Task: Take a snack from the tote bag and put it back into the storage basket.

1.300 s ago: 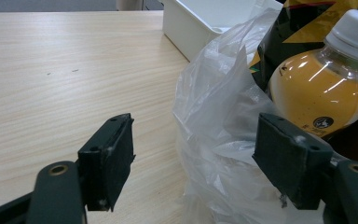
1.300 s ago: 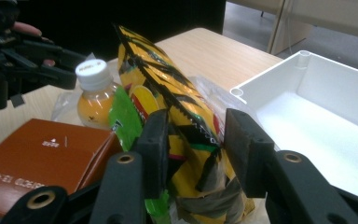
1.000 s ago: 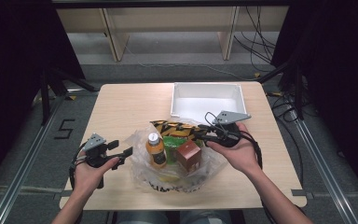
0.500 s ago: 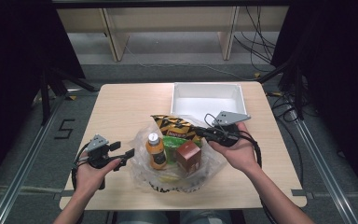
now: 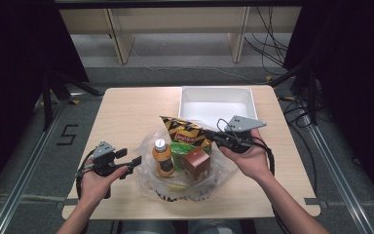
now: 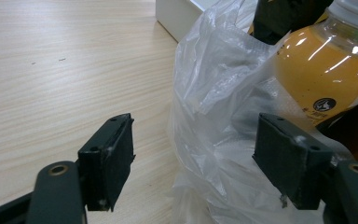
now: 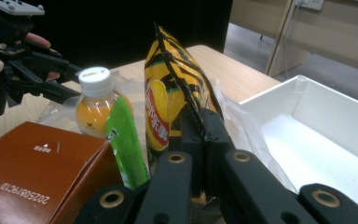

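Note:
A clear plastic bag (image 5: pixel 185 187) lies open at the table's front middle. In it are an orange drink bottle (image 5: pixel 162 158), a green packet (image 5: pixel 180 148), a brown box (image 5: pixel 197 163) and a yellow-and-black snack bag (image 5: pixel 185 130). My right gripper (image 5: pixel 209 136) comes in from the right and is shut on the snack bag's (image 7: pixel 168 93) sealed edge, which stands upright between its jaws (image 7: pixel 205 126). My left gripper (image 5: pixel 129 157) is open at the plastic bag's left side. In the left gripper view the crumpled plastic (image 6: pixel 214 116) bulges between its jaws (image 6: pixel 196 154), with the bottle (image 6: pixel 321 70) behind.
A white tray (image 5: pixel 215 88) stands empty at the back right of the table, just beyond the snack bag. Bare wood (image 5: pixel 126 112) stretches to the left and behind the bag. The table's front edge is close under both forearms.
The right gripper's jaws have closed on the snack bag's edge, and the bag now stands more upright. The left hand has stayed where it was.

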Available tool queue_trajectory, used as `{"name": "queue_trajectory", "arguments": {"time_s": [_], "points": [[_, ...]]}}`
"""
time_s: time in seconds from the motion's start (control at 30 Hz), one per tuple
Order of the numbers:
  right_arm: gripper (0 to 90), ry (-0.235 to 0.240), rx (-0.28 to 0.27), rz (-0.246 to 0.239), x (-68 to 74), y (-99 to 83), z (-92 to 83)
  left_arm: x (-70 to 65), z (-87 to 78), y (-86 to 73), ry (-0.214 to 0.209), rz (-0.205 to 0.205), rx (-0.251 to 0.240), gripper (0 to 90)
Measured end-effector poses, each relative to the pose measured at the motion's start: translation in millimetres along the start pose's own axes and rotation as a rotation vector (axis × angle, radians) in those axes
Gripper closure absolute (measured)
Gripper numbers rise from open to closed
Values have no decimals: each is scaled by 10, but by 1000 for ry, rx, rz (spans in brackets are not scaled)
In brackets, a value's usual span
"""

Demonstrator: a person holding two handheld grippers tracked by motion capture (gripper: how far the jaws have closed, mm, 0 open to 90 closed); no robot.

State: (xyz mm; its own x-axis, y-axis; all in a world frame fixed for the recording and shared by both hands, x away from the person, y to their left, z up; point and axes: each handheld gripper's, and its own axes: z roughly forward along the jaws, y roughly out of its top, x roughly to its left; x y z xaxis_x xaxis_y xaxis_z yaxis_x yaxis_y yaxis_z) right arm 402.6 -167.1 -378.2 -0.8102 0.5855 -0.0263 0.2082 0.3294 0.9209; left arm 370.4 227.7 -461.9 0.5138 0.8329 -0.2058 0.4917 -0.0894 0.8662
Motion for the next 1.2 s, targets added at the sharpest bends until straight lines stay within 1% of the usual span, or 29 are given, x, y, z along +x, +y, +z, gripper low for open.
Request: {"name": "queue_trajectory", "arguments": {"time_s": [0.03, 0.07, 0.1, 0.13, 0.2, 0.23, 0.27, 0.3, 0.37, 0.4, 0.43, 0.47, 0.53, 0.57, 0.6, 0.63, 0.67, 0.7, 0.73, 0.77, 0.87, 0.9, 0.93, 0.97, 1.03, 1.07, 1.1, 1.17, 1.2], "points": [[900, 2, 10, 30, 24, 7, -14, 0, -1, 1, 0, -3, 0, 278], [900, 0, -3, 20, 13, 14, -11, -3, 0, -1, 4, -15, 0, 279], [900, 9, 2, 10, 5, 25, -22, 2, -3, 0, 5, -8, 1, 279], [900, -3, -11, -5, -1, 35, -25, 4, -1, -2, 7, -10, 1, 279], [900, -8, -16, 21, 21, 44, -36, 8, 0, -3, 3, -10, 0, 279], [900, 2, -17, 7, 6, 50, -44, 9, 0, -2, 3, -10, -1, 280], [900, 6, -14, 21, 14, 57, -53, 9, -1, -2, 4, -10, -1, 279], [900, -8, -34, 3, 3, 59, -55, 9, -2, -2, 4, -10, 0, 279], [900, -10, -49, 14, 0, 64, -65, 8, -2, -3, 6, -14, 2, 279], [900, 0, -54, 22, -2, 67, -71, 8, 0, -3, 4, -15, 2, 279], [900, -4, -47, 20, -4, 73, -82, 7, 1, -3, 4, -15, 2, 279], [900, -1, -54, 35, 6, 75, -82, 6, 3, -3, 4, -16, 2, 279], [900, -1, -60, 28, 5, 91, -98, 5, 3, -3, 3, -15, 2, 279], [900, -9, -72, -2, -10, 104, -103, 4, 3, -1, 2, -14, 2, 279], [900, -4, -69, 38, 20, 108, -110, 5, 3, 0, 2, -14, 2, 279], [900, 15, -73, 34, 14, 119, -106, 7, 4, 1, 2, -13, 2, 279], [900, 8, -67, 27, 18, 132, -116, 8, 6, 2, 1, -14, 2, 279], [900, -10, -77, 5, 4, 144, -122, 8, 7, 3, 1, -13, 3, 279], [900, -1, -88, 7, 12, 155, -112, 5, 11, 1, -1, -20, 2, 279], [900, 12, -82, 33, 32, 165, -117, 1, 10, 0, 2, -23, 3, 279], [900, -7, -109, 6, 25, 200, -130, 5, 6, 3, 1, -15, 2, 279], [900, 6, -100, 38, 42, 206, -140, 7, 8, 4, 0, -13, 1, 279], [900, -6, -101, 22, 30, 216, -151, 5, 11, 3, -2, -20, 1, 279], [900, 8, -110, 22, 27, 222, -147, 3, 11, 3, 2, -24, 0, 279], [900, 2, -113, 28, 22, 237, -159, -1, 12, 3, 2, -26, 0, 279], [900, -7, -118, 8, 5, 244, -165, -2, 12, 4, 2, -25, 0, 279], [900, 3, -124, 40, 20, 245, -164, -2, 12, 5, 2, -25, 0, 279], [900, -6, -122, 21, 4, 254, -173, -3, 15, 5, 2, -26, 0, 279], [900, -10, -122, 36, 6, 256, -175, -3, 16, 4, 2, -27, 0, 279]]}}
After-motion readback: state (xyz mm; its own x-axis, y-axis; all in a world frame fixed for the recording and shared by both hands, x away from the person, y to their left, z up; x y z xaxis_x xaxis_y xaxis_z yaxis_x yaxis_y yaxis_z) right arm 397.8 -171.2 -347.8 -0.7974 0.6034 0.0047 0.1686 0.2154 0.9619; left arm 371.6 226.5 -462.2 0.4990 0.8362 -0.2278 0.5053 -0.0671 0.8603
